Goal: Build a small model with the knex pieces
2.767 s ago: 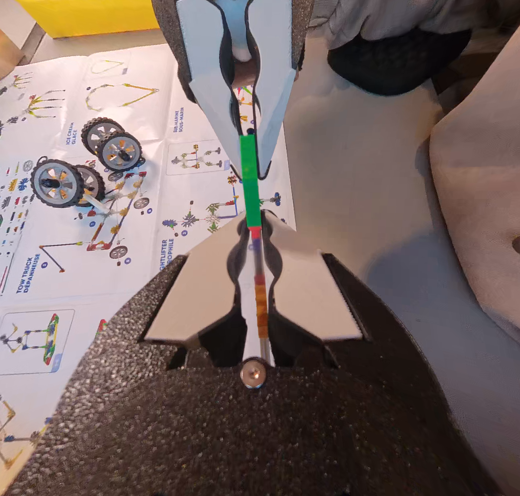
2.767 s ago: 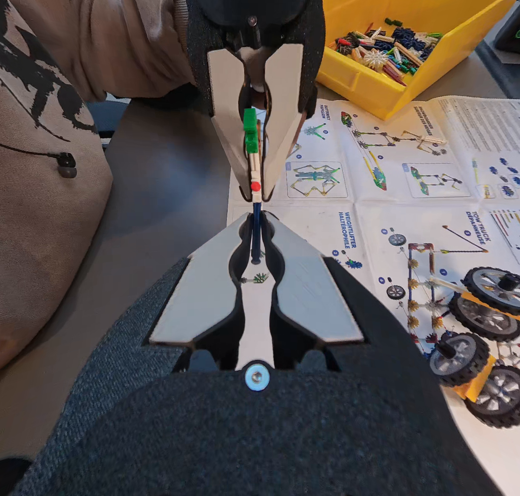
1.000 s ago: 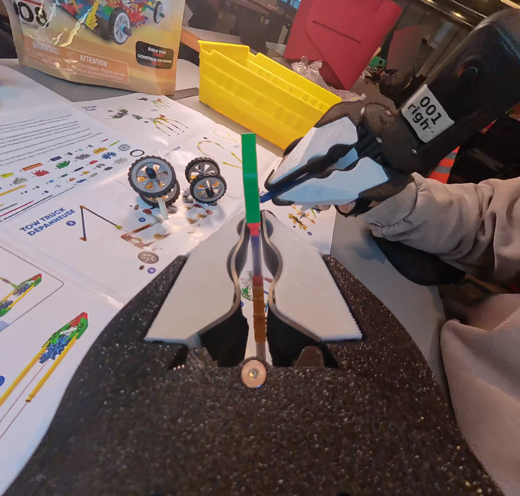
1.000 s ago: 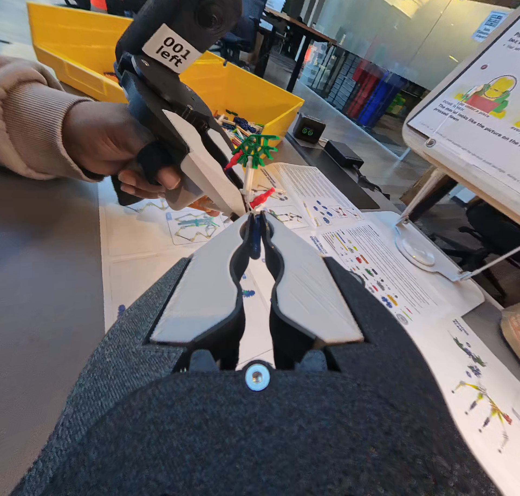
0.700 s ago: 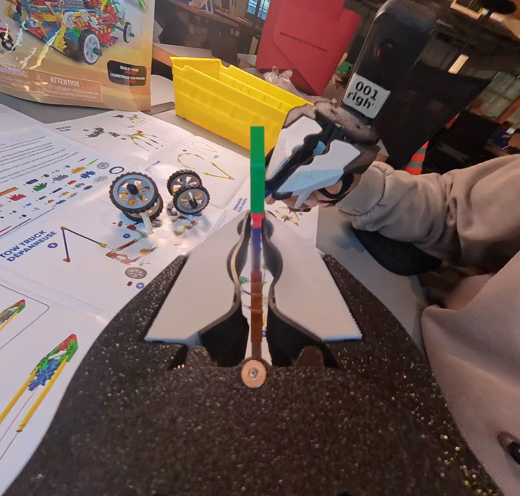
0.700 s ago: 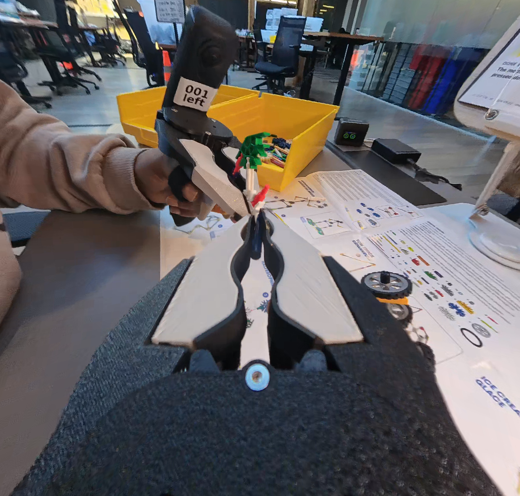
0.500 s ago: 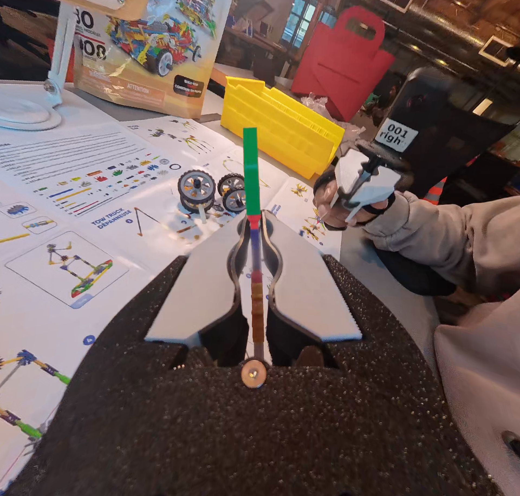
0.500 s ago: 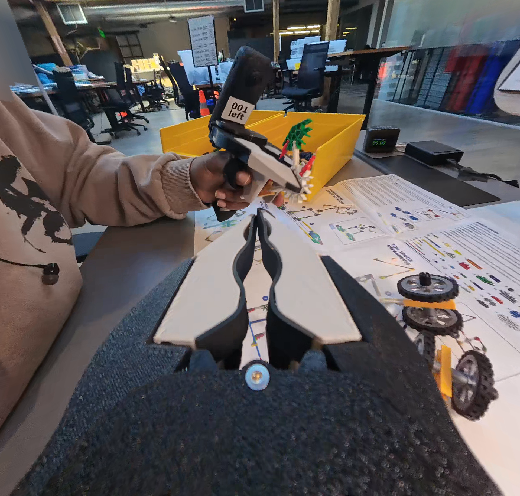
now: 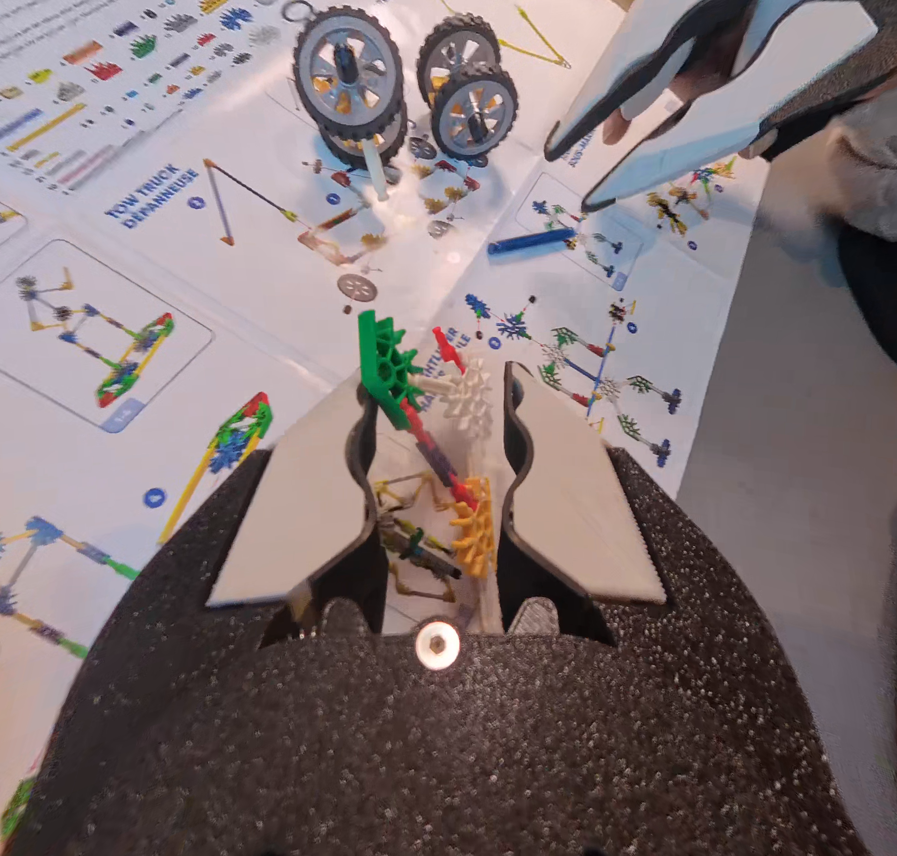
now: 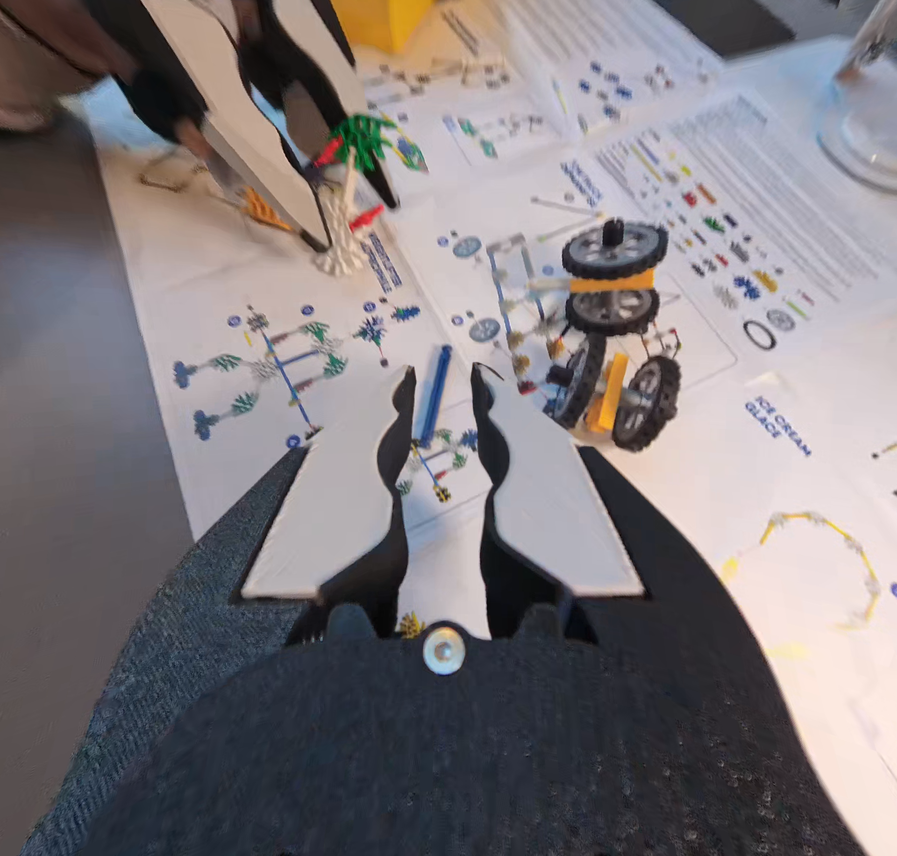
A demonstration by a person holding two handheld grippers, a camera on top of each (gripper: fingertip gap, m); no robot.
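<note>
The left gripper [image 9: 432,386] stands released around the connector assembly [image 9: 427,425] – light, snap-fitted, best held by its rod; the right gripper [image 10: 442,371] gapes above the blue rod [image 10: 435,396].

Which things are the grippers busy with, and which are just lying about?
At the grippers:
small plastic assembly of green, white and orange connectors between the open left gripper's fingers; blue plastic rod lying by the open right gripper's tips.

Lying about:
black-tyred toy chassis; printed instruction sheet; yellow plastic bin.
</note>
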